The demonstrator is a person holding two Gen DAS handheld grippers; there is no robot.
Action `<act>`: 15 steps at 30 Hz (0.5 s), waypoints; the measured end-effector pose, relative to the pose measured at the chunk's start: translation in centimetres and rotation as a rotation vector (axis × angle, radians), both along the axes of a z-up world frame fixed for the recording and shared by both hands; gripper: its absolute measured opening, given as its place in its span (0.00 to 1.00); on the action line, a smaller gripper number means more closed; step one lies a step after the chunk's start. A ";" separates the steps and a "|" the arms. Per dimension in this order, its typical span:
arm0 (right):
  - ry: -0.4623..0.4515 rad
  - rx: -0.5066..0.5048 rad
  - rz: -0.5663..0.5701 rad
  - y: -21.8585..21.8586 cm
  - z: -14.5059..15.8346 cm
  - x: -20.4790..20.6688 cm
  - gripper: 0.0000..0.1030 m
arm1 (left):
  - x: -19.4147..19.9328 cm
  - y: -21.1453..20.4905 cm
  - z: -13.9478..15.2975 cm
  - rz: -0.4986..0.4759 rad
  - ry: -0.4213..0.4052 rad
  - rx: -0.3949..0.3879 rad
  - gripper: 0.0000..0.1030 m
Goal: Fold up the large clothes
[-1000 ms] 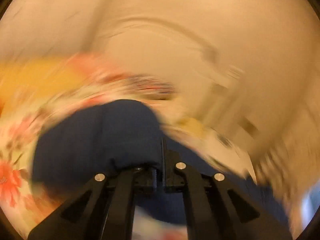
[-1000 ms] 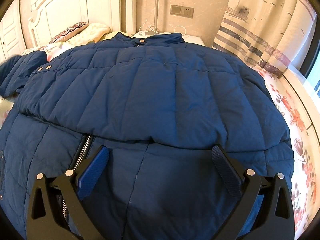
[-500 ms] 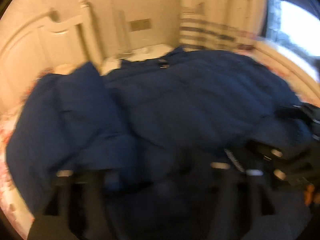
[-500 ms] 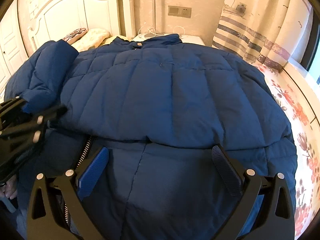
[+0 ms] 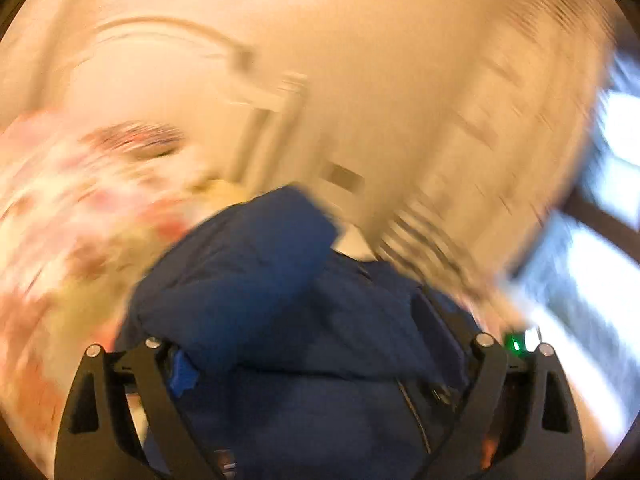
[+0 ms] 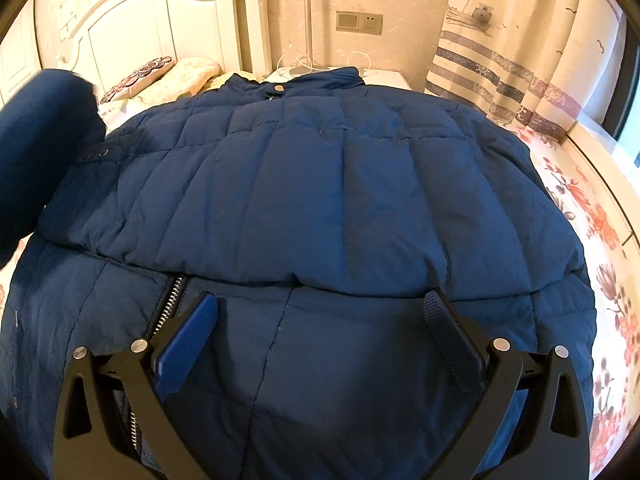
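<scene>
A large navy quilted jacket (image 6: pixel 320 200) lies spread on the bed, collar at the far end, one side folded over the zipper (image 6: pixel 168 312). My right gripper (image 6: pixel 320 320) hovers open low over the jacket's lower front, with nothing pinched between its pads. One sleeve (image 6: pixel 40 152) stands raised and blurred at the left edge. In the blurred left wrist view, that sleeve (image 5: pixel 240 280) bulges between the wide-spread fingers of my left gripper (image 5: pixel 320 360). Its jaws are opening and the pads do not press on the cloth.
The floral bedsheet (image 6: pixel 600 248) shows along the right side. A white headboard (image 6: pixel 160 20) and pillows (image 6: pixel 168 76) are at the far left. A nightstand (image 6: pixel 376 76) with cables, a wall socket (image 6: pixel 360 22) and a striped curtain (image 6: pixel 512 60) stand behind.
The left gripper was shut on the sleeve, swung with it over the jacket, and now has wide jaws. The sleeve rose at the left of the right wrist view. The right gripper stayed put.
</scene>
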State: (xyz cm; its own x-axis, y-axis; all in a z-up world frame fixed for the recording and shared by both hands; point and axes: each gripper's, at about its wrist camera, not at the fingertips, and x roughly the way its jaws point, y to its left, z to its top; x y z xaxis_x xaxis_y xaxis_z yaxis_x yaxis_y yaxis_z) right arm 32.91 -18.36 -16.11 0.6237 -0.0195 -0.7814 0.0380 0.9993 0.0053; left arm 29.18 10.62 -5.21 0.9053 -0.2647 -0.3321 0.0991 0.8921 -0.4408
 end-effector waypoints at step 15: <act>-0.004 0.004 -0.021 -0.2 0.0 -0.2 0.95 | 0.8 -13.8 -1.6 -0.447 0.117 0.498 0.97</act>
